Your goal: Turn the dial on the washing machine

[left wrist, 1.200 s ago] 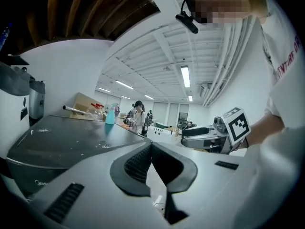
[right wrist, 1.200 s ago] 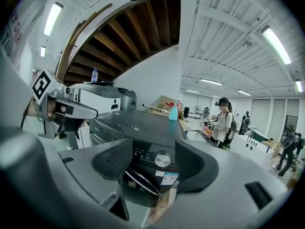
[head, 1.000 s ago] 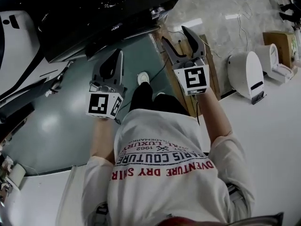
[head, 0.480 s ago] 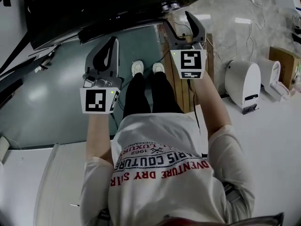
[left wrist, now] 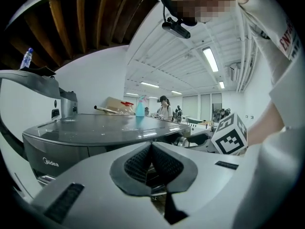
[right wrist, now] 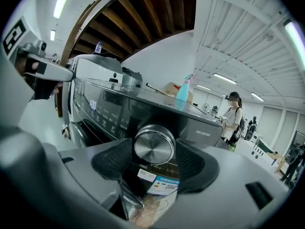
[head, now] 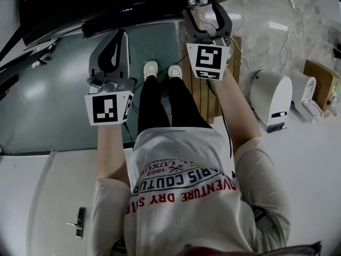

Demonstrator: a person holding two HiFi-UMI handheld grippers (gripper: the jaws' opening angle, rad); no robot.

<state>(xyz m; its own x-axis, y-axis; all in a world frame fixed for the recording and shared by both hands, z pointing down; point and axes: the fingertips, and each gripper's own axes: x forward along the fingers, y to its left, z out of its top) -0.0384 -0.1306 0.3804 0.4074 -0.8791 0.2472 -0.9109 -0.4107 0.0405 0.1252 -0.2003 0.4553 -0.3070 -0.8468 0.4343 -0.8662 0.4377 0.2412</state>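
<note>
Left gripper [head: 118, 36]: jaws clenched, pads together, nothing between them, held off the washing machine [head: 106, 4] front, left of the dial [right wrist: 154, 144]. The head view cuts off the machine's top and shows only the dial's rim. Right gripper [right wrist: 154, 162]: jaws released, 1 pad on each side of the dial; contact cannot be confirmed. The panel left of the dial is unobstructed.

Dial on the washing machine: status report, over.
Right gripper open, jaws flanking the dial, contact not clear. Left gripper shut, empty, held aside. Nothing in the way.
</note>
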